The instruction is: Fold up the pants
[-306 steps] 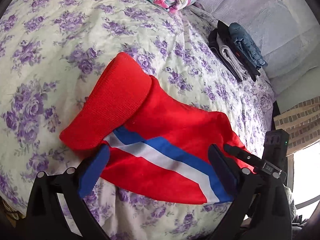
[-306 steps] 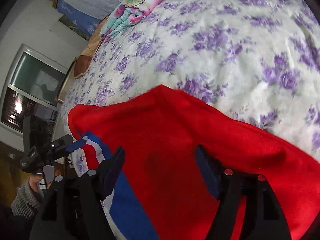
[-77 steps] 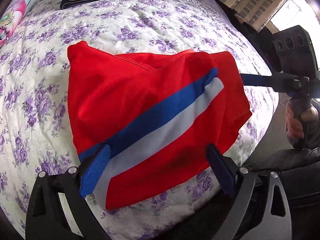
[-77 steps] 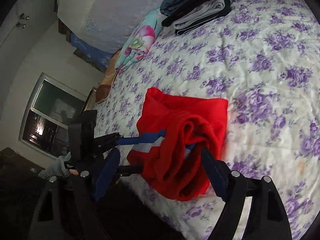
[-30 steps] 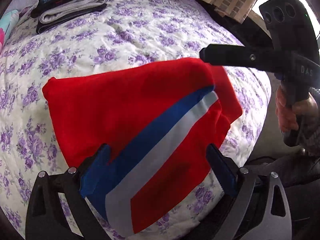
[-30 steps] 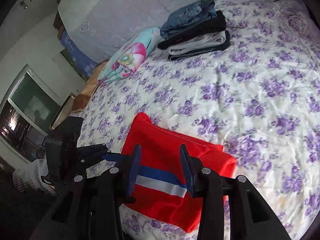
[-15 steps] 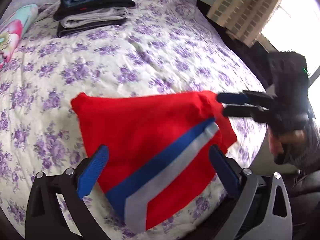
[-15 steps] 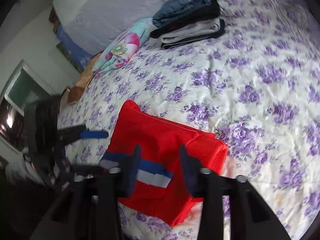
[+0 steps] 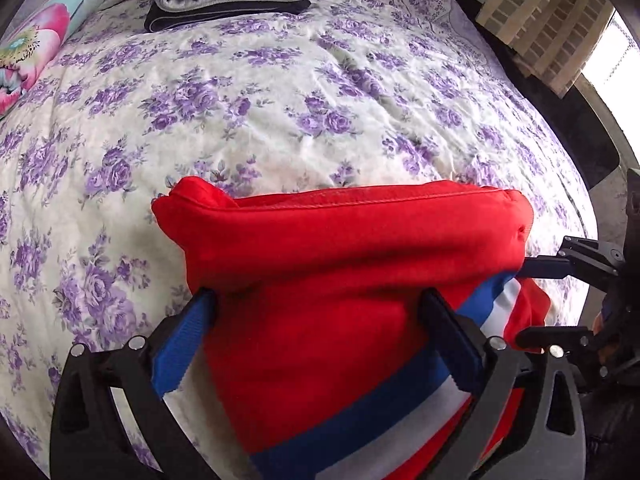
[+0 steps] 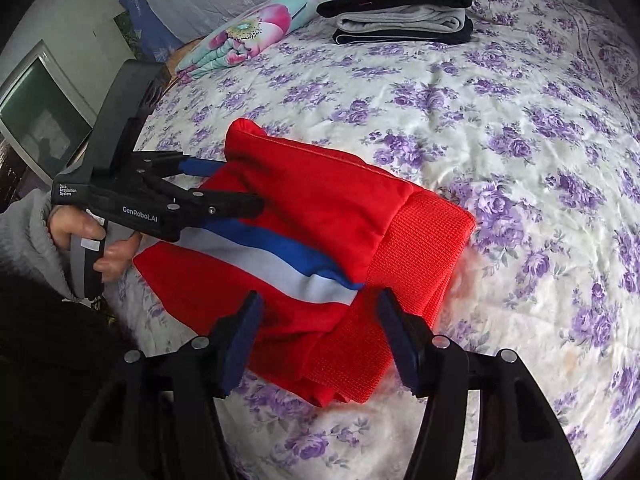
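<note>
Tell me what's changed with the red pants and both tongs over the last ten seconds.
The red pants went from a long spread to a compact bundle, with another layer now folded over the striped side. Left tongs reach in at one end, right tongs at the ribbed end, both open. The folded clothes stack and floral pillow stayed put.

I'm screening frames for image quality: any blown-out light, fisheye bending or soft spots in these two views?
Left wrist view: the window at upper right is blown out to white, the bedspread bulges with fisheye curve, and the corners are black. Right wrist view: evenly lit and sharp on the red pants, with a pinkish smear beside their ribbed edge and the same dark corners.
</note>
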`<action>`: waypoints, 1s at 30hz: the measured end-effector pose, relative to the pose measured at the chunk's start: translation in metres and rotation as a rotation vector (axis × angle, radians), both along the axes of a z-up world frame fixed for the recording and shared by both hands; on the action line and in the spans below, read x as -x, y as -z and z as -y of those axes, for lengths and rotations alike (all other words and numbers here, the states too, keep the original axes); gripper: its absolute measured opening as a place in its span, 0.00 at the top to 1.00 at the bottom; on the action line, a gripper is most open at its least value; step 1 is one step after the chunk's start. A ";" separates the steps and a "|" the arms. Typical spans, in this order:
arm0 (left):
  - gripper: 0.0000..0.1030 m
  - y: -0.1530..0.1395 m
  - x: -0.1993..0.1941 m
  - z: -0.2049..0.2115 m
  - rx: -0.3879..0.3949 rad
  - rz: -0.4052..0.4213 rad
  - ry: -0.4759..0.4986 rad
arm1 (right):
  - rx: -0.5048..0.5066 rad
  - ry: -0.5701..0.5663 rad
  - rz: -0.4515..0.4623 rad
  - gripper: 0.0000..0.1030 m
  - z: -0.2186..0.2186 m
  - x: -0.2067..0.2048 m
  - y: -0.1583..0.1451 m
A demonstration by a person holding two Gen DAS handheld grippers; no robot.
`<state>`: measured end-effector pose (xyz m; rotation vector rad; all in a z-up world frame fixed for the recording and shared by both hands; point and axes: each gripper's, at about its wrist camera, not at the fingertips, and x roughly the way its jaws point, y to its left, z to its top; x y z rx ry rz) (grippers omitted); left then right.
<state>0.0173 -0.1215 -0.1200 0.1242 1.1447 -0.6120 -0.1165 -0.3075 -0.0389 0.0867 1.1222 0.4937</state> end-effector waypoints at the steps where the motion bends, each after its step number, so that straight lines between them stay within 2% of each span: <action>1: 0.04 -0.004 0.001 -0.002 -0.004 -0.001 -0.007 | -0.001 0.002 -0.003 0.41 0.000 -0.001 -0.004; 3: 0.05 -0.016 0.002 -0.009 0.007 0.006 -0.029 | -0.023 0.026 0.001 0.41 0.003 -0.003 -0.019; 5: 0.05 -0.028 0.005 -0.016 0.012 0.041 -0.044 | -0.064 0.042 0.063 0.40 0.006 -0.002 -0.042; 8: 0.05 -0.033 0.009 -0.021 -0.032 0.073 -0.049 | -0.017 0.049 0.120 0.35 0.001 -0.015 -0.060; 12: 0.05 -0.022 0.016 -0.022 -0.088 0.061 -0.059 | 0.043 0.079 0.106 0.34 -0.008 -0.045 -0.050; 14: 0.05 -0.019 0.019 -0.024 -0.088 0.053 -0.069 | 0.046 0.095 0.081 0.34 -0.011 -0.055 -0.041; 16: 0.05 -0.018 0.021 -0.029 -0.087 0.048 -0.082 | 0.053 0.107 0.049 0.29 -0.014 -0.061 -0.026; 22: 0.04 -0.014 0.023 -0.034 -0.077 0.028 -0.111 | 0.085 0.072 0.064 0.18 -0.024 -0.063 -0.015; 30: 0.04 -0.015 0.025 -0.034 -0.085 0.037 -0.125 | 0.088 0.051 0.075 0.13 -0.028 -0.061 -0.015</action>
